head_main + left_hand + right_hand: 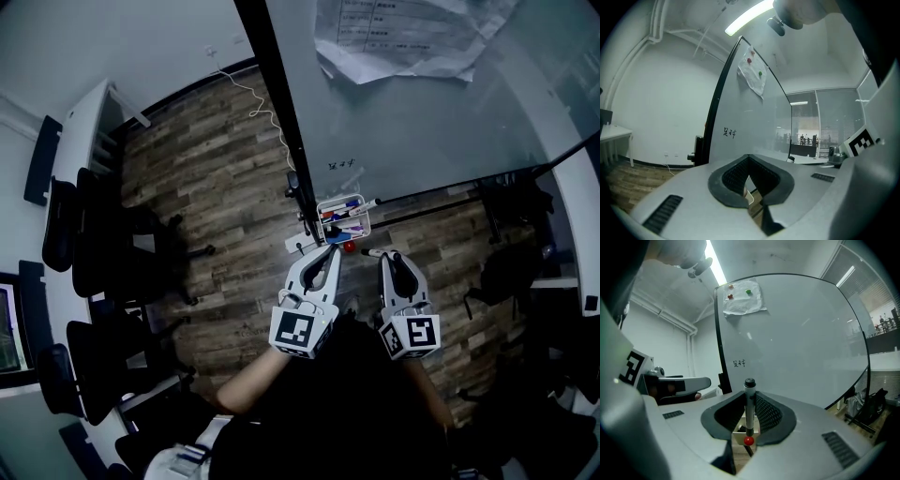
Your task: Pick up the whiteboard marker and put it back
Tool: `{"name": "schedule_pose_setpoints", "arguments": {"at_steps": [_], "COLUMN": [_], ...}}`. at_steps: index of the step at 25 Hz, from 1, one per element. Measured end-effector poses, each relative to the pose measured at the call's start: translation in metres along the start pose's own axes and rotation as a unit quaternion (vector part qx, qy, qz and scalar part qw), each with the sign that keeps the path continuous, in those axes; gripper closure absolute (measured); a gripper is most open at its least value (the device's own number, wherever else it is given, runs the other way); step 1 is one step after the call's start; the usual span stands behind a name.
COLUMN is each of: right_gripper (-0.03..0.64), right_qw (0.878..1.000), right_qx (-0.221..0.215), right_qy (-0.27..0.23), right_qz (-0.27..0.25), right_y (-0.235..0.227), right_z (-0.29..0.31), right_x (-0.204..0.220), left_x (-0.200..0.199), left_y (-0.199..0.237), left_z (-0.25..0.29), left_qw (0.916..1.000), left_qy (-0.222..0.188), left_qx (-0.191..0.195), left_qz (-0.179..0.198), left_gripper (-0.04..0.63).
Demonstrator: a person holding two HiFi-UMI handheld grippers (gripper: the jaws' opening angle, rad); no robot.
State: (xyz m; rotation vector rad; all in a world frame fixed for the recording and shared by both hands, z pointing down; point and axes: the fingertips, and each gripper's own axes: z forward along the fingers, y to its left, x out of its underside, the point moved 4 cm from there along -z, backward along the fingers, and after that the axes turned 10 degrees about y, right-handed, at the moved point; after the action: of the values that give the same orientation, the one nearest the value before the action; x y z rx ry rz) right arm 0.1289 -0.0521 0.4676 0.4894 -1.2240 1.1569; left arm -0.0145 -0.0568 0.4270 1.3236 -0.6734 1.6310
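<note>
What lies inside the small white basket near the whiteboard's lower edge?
In the small white basket lie several whiteboard markers with red and blue parts; one sticks out over its right rim. They cover the bottom, so anything under them cannot be seen.

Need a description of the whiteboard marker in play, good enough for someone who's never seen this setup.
Start at the big whiteboard and go down to the small white basket of markers by its lower edge. Just short of it, the right gripper clamps the whiteboard marker. Unlike those lying in the basket, it sits alone between two jaws, dark cap sticking out.
</note>
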Motion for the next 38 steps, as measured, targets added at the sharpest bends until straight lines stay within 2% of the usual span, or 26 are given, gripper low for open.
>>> {"name": "schedule_pose_setpoints", "arguments": {"at_steps": [3,8,13,29,38], "right_gripper": [0.540,0.540,0.540,0.540,0.540], "right_qw": [1.000,0.999,0.998,0.999,0.998], "right_qx": [-0.022,-0.045,-0.057,-0.038,-0.027], "right_qy": [-0.004,0.001,0.011,0.028,0.054], "right_qz": [-0.004,-0.009,-0.010,0.007,0.021], "right_y": [-0.006,-0.012,-0.012,-0.017,-0.023], "right_z": [0.003,0.013,0.021,0.059,0.080], "right_x": [-0.004,-0.008,-0.007,-0.001,0.014], "left_x": [-0.005,-0.004,-0.006,0.001,0.006], "left_y": [-0.005,-0.003,0.004,0.029,0.033], "left_z": [0.002,0.000,0.001,0.027,0.045], "left_qw": [0.9996,0.9984,0.9973,0.9985,0.9985], "left_qy": [-0.006,-0.002,-0.001,0.022,0.032], "left_qx": [-0.021,-0.056,-0.074,-0.048,-0.032], "left_qz": [-0.015,-0.004,-0.003,-0.017,-0.030], "left_gripper": [0.588,0.588,0.588,0.588,0.588]}}
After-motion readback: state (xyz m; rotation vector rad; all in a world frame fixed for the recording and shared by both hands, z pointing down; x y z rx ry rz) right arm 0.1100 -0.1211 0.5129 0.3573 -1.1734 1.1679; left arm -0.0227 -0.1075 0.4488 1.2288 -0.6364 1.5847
